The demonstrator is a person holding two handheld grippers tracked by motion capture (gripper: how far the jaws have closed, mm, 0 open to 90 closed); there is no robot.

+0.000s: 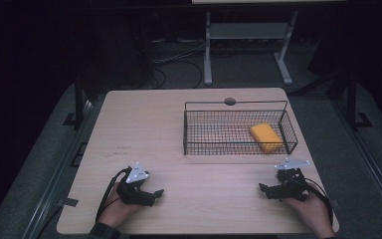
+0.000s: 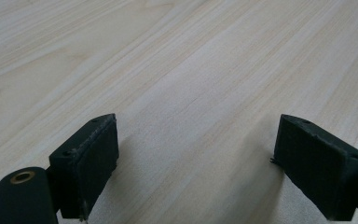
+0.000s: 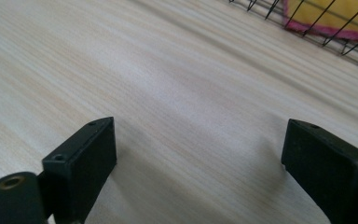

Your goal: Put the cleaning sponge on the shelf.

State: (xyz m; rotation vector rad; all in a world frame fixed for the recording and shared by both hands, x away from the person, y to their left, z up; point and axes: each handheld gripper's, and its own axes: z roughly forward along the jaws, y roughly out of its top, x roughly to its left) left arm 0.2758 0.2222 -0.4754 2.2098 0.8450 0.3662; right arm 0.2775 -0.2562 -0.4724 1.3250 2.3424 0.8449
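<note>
both grippers rest low on the wooden counter [image 1: 179, 149] in the high view: the left gripper [image 1: 155, 193] near the front left edge, the right gripper [image 1: 264, 190] near the front right, each in a hand and pointing inward. a black wire basket [image 1: 194, 130] stands behind the right one, with a yellow sponge [image 1: 265, 136] lying in its right end.

from the left gripper view, the left gripper [image 2: 193, 163] has its jaws spread wide over bare wood, holding nothing.

from the right gripper view, the right gripper [image 3: 198, 163] is equally wide open and empty; the basket's corner with the sponge [image 3: 340, 11] sits off to the upper right, well apart.
</note>
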